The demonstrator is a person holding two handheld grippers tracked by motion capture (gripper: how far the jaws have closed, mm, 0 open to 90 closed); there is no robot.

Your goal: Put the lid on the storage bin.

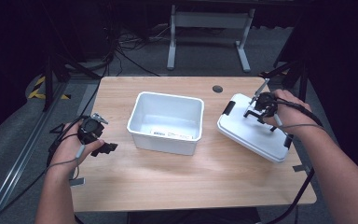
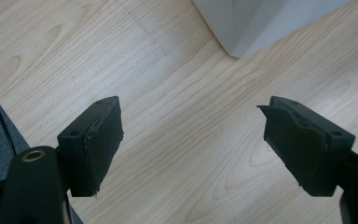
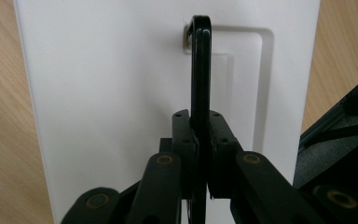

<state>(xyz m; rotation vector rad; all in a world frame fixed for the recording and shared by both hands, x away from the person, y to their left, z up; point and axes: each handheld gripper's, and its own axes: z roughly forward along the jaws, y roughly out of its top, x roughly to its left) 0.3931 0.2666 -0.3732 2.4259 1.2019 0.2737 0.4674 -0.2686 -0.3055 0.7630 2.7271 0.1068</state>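
Observation:
A white open bin (image 1: pixel 167 122) stands at the middle of the wooden table; its corner (image 2: pixel 251 23) shows in the left gripper view. A white lid (image 1: pixel 254 133) with black clips lies tilted at the right. My right gripper (image 1: pixel 256 111) is shut on the lid's black handle (image 3: pixel 200 70), which stands up from the lid's top (image 3: pixel 107 93). My left gripper (image 1: pixel 106 148) hovers near the table's left edge, open, with bare wood between its fingers (image 2: pixel 95 144).
A round cable hole (image 1: pixel 217 88) sits at the table's far edge. Grey floor, cables and a desk frame (image 1: pixel 209 32) lie beyond. The table's left edge (image 2: pixel 9 121) is close under my left gripper.

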